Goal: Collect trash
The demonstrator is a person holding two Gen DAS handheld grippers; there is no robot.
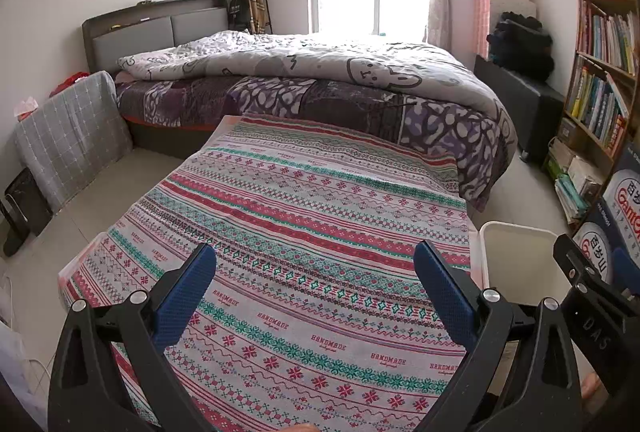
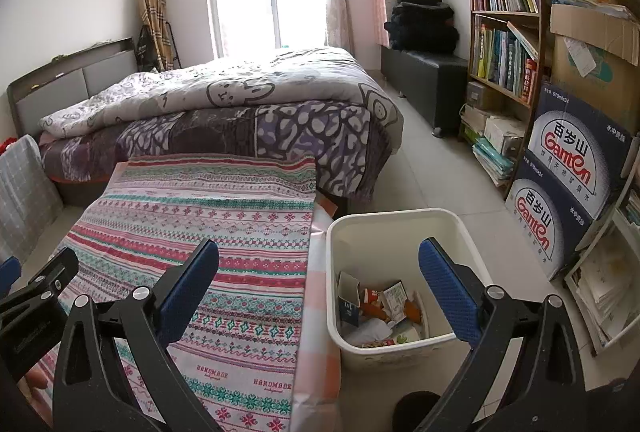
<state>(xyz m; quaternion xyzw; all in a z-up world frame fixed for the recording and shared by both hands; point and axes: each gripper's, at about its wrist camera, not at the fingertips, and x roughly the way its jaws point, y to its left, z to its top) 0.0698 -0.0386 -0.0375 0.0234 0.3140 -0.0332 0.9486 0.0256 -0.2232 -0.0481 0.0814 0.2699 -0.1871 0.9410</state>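
Observation:
A white plastic bin (image 2: 400, 224) stands on the floor right of the table; its rim shows in the left wrist view (image 1: 516, 232). Inside lie several pieces of trash (image 2: 384, 308): wrappers, a small dark carton and crumpled paper. My right gripper (image 2: 320, 260) is open and empty, above the bin's left edge and the table's right side. My left gripper (image 1: 316, 264) is open and empty above the patterned tablecloth (image 1: 320, 216). No trash shows on the cloth. The right gripper's body shows at the right edge of the left wrist view (image 1: 588, 272).
A bed (image 2: 240, 104) with a cartoon-print duvet stands beyond the table. A bookshelf (image 2: 504, 32) and stacked water cartons (image 2: 568, 184) line the right wall. A dark bench (image 2: 432, 80) sits by the window. A grey covered object (image 1: 72, 136) stands at the left.

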